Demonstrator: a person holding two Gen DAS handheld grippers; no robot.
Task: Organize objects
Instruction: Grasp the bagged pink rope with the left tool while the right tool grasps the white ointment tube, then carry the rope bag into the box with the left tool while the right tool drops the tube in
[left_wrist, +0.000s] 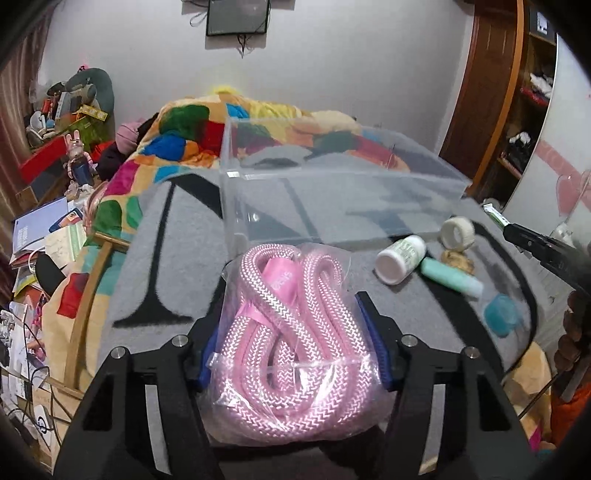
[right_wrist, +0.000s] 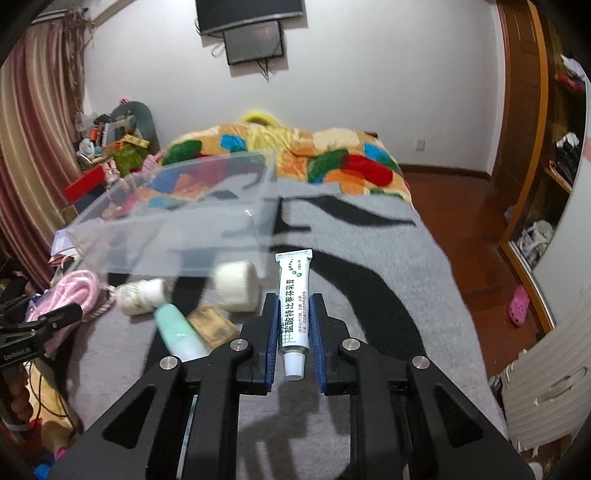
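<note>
L gripper: closed on bagged pink rope, blue pads pressed into both sides of the clear plastic bag; coil fills ctr-bottom of L wrist view. Same bundle seen at far left, mid-height, in R wrist view, by the L gripper's black fingers.

R gripper: clamped on white ointment tube, blue pads touching both flanks. Tube upright in frame ctr, crimped end up, white cap down between the pads. Chinese print on face. In L wrist view, only tube tip + black finger visible at right edge, mid-height.

Clear plastic box: open top, nothing seen inside; upper ctr of L wrist view, just behind the rope bag. Upper left of ctr in R wrist view. Sits on grey blanket w/ black pattern.

Loose items on blanket, right of ctr in L wrist view, near box front corner:
- white pill bottle, lying on side, touching mint-green tube.
- white tape roll, just beside box wall.
- tan crumpled item, between roll and green tube; type unclear.
- teal round cap-like object, lower right, apart from others, blurred.

Multicolour quilt behind box, upper ctr.
</note>
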